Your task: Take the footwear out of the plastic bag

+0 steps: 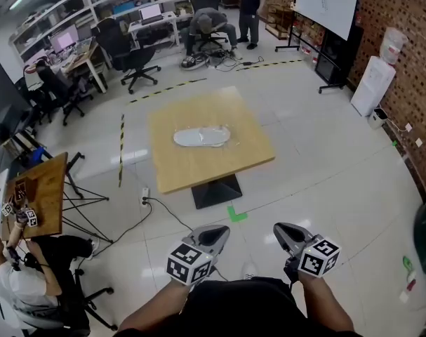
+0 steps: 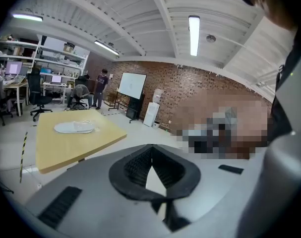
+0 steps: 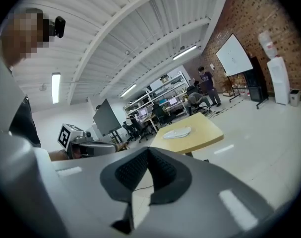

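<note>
A pale shoe sole in a clear plastic bag (image 1: pixel 202 137) lies flat on the middle of a square wooden table (image 1: pixel 248 153). The bag (image 2: pixel 75 127) and the table also show far off in the left gripper view, and the bag (image 3: pixel 177 132) in the right gripper view. My left gripper (image 1: pixel 214 236) and right gripper (image 1: pixel 286 233) are held close to my body, well short of the table, both shut with nothing between the jaws. In the left gripper view my left gripper (image 2: pixel 151 151) has its pads together, as does my right gripper (image 3: pixel 149 156) in its own view.
Bare tiled floor lies between me and the table. A seated person (image 1: pixel 23 272) and a small wooden desk (image 1: pixel 41 195) are at the left. Office chairs (image 1: pixel 132 51), desks, people and a whiteboard (image 1: pixel 328 2) stand at the far end. A cable (image 1: pixel 167 216) runs across the floor.
</note>
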